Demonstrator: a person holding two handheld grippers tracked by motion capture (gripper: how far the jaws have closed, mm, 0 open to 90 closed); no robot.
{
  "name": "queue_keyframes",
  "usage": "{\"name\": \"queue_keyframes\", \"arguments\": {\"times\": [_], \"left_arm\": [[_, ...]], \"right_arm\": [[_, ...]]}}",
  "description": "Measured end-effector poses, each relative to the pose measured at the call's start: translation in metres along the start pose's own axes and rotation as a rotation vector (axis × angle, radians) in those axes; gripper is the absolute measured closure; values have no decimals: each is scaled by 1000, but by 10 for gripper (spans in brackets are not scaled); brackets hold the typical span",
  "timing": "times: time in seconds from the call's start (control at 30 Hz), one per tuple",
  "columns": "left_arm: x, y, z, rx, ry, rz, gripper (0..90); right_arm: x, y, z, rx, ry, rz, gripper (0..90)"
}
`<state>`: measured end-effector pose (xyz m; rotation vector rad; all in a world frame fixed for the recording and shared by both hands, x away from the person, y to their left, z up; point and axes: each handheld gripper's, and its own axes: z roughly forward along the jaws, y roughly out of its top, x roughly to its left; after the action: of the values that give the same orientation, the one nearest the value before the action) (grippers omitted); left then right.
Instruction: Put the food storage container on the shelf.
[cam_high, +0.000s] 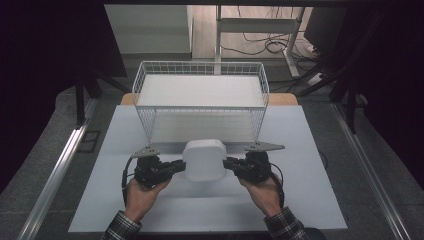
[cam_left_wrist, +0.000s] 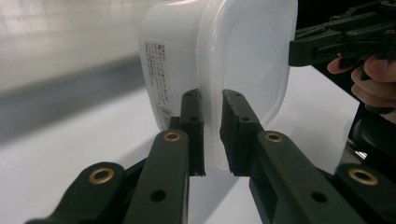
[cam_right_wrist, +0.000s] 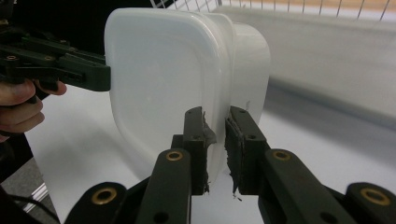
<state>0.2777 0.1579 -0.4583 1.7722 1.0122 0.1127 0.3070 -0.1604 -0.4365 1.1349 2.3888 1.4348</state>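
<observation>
High view: the white container (cam_high: 204, 160) hangs between the left gripper (cam_high: 177, 166) and the right gripper (cam_high: 231, 164), each clamped on its rim, just before the wire basket (cam_high: 200, 107), directly ahead.

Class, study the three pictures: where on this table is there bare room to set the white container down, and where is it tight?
Free: the white mat left and right of the hands, and the wire basket, which looks empty. Tight: the strip between the basket's front wall and the white container, which the left gripper and right gripper clamp by its rim.
</observation>
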Motion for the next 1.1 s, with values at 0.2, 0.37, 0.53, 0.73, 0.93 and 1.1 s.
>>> {"name": "queue_keyframes", "arguments": {"times": [0.2,0.37,0.53,0.73,0.93,1.1], "left_arm": [[-2,18,-6,-22,14,27,804],[-3,33,-9,-33,16,43,805],[-4,47,-13,-45,23,67,805],[-4,63,-21,-69,32,81,805],[-3,79,-28,-84,37,90,805],[-3,95,-34,-98,41,101,804]], "right_arm": [[2,18,-6,-32,-11,-22,779],[1,31,-9,-54,-9,-30,780],[1,42,-13,-72,-14,-39,779],[3,60,-17,-93,-16,-56,779],[5,77,-18,-117,-19,-68,779],[7,94,-21,-132,-23,-77,778]]}}
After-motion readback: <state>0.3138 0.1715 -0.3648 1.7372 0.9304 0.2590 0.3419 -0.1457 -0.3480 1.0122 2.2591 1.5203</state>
